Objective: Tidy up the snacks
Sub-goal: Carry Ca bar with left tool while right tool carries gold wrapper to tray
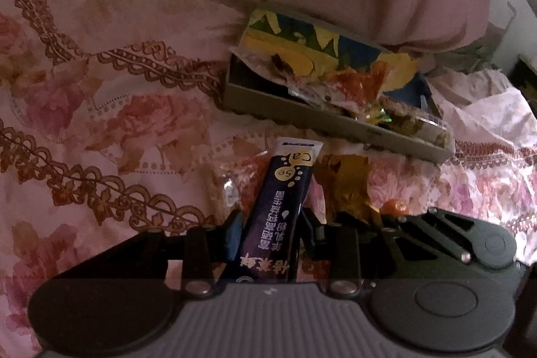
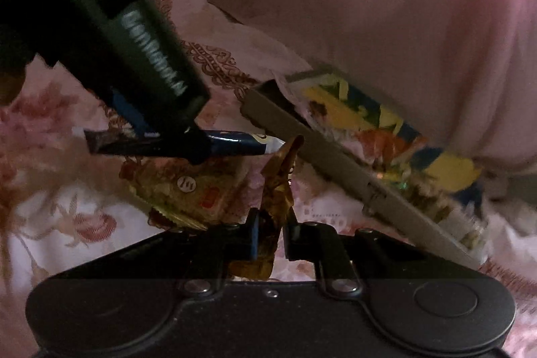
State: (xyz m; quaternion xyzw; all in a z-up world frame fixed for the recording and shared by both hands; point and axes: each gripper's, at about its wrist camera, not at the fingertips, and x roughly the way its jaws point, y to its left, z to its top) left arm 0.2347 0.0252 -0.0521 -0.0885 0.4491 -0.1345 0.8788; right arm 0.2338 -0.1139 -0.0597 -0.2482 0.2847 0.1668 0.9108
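Left gripper (image 1: pixel 270 223) is pinching a slim dark-blue foil sachet (image 1: pixel 283 203) mid-length; light, limp, slippery. Right gripper (image 2: pixel 270 235) is clamping a crinkly gold foil wrapper (image 2: pixel 278 187), probably crushable. Beyond both, a shallow grey box (image 1: pixel 335 119) is holding mixed colourful snack packets (image 1: pixel 355 79).

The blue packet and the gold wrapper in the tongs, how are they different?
The blue packet is long, flat and smooth; the gold wrapper is crinkled and twisted. The blue packet has white writing and yellow bubbles printed on it; the gold wrapper shows none. The left tongs hold the blue packet, the right tongs the gold wrapper. Both are pinched above the flowery bedsheet, near the grey box of snacks.
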